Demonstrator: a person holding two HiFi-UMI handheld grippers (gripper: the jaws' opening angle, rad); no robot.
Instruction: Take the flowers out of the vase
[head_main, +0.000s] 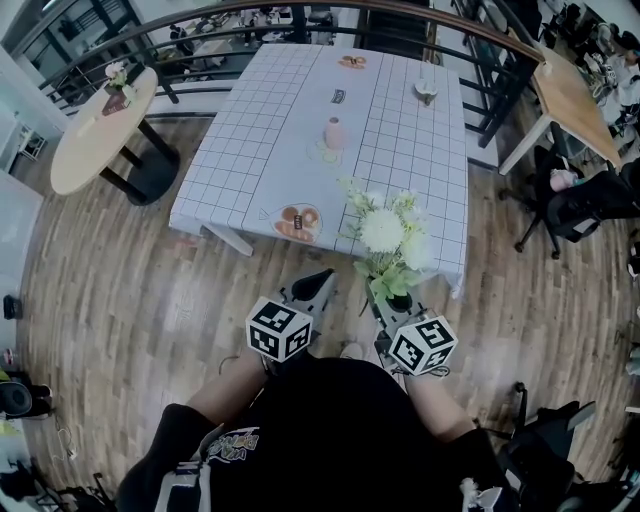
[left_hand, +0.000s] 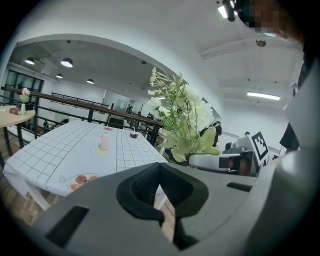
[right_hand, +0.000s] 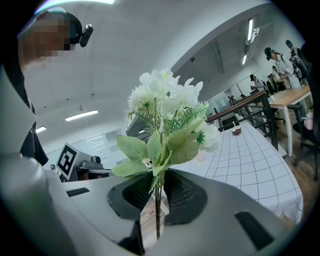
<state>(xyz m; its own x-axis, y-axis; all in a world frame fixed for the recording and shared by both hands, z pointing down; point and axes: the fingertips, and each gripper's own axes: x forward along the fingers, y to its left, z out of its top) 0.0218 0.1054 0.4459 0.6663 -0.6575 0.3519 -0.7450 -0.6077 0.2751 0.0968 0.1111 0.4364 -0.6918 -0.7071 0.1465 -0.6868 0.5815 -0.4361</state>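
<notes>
A bunch of white artificial flowers (head_main: 385, 232) with green leaves stands upright off the near right corner of the table, its stems clamped between the jaws of my right gripper (head_main: 397, 300). In the right gripper view the thin stems (right_hand: 158, 210) run down between the pads of that gripper (right_hand: 157, 216), and the blooms (right_hand: 165, 95) rise above. My left gripper (head_main: 318, 282) hangs beside it, shut with nothing in it (left_hand: 168, 220). A small pink vase (head_main: 334, 132) stands mid-table on a pale coaster, well beyond both grippers, also visible in the left gripper view (left_hand: 104, 141).
The table (head_main: 250, 160) has a white checked cloth with a printed plate of food (head_main: 297, 222) near its front edge and small dishes at the far end. A round wooden table (head_main: 100, 130) stands left, a wooden desk (head_main: 570, 100) and chair (head_main: 580, 205) right, a railing behind.
</notes>
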